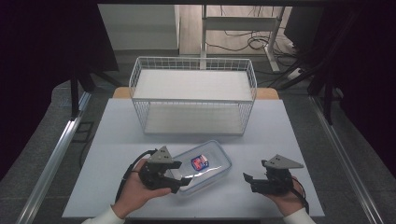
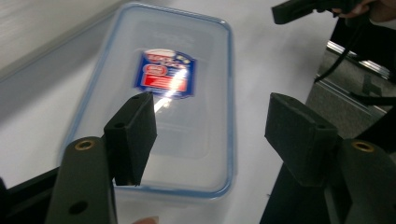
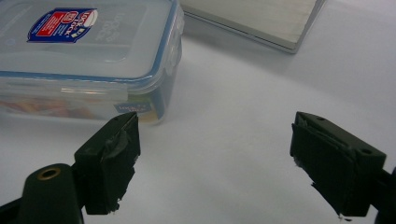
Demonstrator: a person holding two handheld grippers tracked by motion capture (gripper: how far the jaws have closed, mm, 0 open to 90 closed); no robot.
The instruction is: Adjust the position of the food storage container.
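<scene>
Left gripper view: left claw gapes over lidded container.

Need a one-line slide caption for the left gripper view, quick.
Left gripper, jaws open, poised over the near end of a lidded clear food container with a blue seal and red-blue label on the white table.

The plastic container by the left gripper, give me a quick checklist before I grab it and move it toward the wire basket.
1. Left gripper open: ok.
2. Jaws straddling the plastic container: not ok, one jaw over the lid, the other off its side.
3. Lid seated: ok, though latches cannot tell.
4. Right gripper open and apart from the container: ok.
5. Wire basket lower shelf free: ok.
6. Table between container and basket free: ok.
</scene>
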